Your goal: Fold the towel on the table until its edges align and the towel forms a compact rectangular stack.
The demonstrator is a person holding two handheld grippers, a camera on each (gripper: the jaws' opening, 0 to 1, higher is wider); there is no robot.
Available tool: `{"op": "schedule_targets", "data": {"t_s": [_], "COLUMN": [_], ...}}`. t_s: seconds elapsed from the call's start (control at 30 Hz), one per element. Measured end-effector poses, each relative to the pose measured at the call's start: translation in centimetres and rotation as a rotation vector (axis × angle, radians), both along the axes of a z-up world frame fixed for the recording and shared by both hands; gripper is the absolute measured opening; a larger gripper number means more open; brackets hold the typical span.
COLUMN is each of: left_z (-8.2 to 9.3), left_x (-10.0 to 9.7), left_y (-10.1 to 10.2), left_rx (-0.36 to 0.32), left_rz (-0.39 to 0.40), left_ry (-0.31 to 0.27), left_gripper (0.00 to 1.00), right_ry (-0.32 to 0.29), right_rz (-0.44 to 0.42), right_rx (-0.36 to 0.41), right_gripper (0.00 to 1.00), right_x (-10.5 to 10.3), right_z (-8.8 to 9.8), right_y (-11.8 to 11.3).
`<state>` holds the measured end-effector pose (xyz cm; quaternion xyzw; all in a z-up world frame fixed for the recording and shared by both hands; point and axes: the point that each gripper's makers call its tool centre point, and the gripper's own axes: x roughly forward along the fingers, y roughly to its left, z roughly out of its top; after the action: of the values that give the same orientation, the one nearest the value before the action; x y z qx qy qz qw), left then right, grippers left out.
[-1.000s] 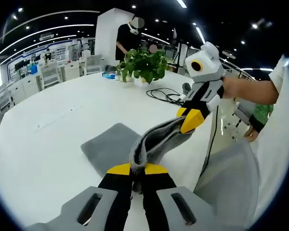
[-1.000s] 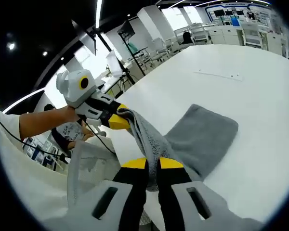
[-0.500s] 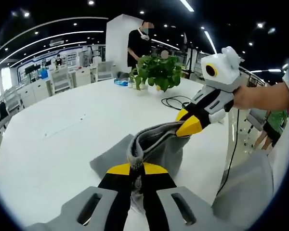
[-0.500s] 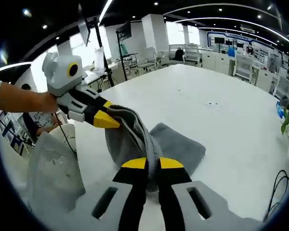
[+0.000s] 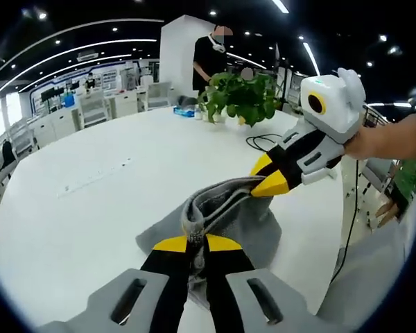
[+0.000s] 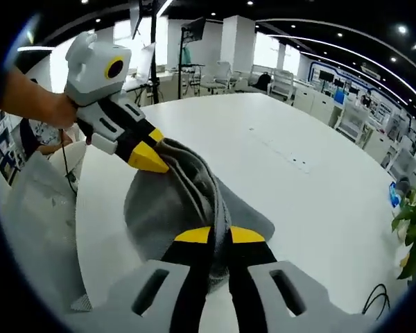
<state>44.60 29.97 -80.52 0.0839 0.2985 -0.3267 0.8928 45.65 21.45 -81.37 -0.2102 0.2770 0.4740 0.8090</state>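
Note:
A grey towel (image 5: 225, 218) lies partly on the white table (image 5: 90, 201), with its near edge lifted. My left gripper (image 5: 197, 244) is shut on one corner of that edge. The right gripper (image 5: 267, 186) comes in from the right of the left gripper view, shut on the other corner, held by a hand. In the right gripper view my right gripper (image 6: 220, 236) pinches the towel (image 6: 166, 205), and the left gripper (image 6: 152, 163) grips it from the upper left. The lifted edge sags between the two grippers above the part still flat on the table (image 6: 277, 159).
A potted green plant (image 5: 239, 97) and a black cable (image 5: 263, 142) sit at the far side of the table. A person (image 5: 211, 59) stands behind the plant. A grey mesh chair (image 5: 371, 277) is at the right edge, and a chair (image 6: 35, 229) shows by the table edge.
Both grippers have carried the lifted towel edge forward over the flat part, so less of the flat towel shows beyond them. Both stay shut on the corners.

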Motion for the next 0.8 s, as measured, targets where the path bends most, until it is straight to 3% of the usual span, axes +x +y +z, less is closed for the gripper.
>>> {"op": "schedule_targets", "data": {"t_s": [0.33,0.6,0.73,0.8], "left_z": [-2.6,-5.1,-5.9,-6.1], "left_x": [2.1,2.9,3.4,3.5], "left_y": [0.4,0.8,1.0,0.9], "left_rx": [0.015,0.034,0.046,0.049], "left_rz": [0.034,0.06,0.066,0.065], "left_ry": [0.061,0.108,0.121,0.123], "left_gripper": [0.07,0.07,0.07,0.07], "right_ry": [-0.027,-0.118,-0.081,-0.03], "right_rz": [-0.03,-0.059,-0.061,-0.055], "right_rx": [-0.023,-0.013,0.013,0.038], "right_gripper": [0.07,0.03,0.05,0.04], "right_x": [2.5,3.2,2.3,1.3], "right_z": [-1.6,-0.4,-0.6,-1.4], "right_y": [0.4,-0.1,-0.2,0.2]}}
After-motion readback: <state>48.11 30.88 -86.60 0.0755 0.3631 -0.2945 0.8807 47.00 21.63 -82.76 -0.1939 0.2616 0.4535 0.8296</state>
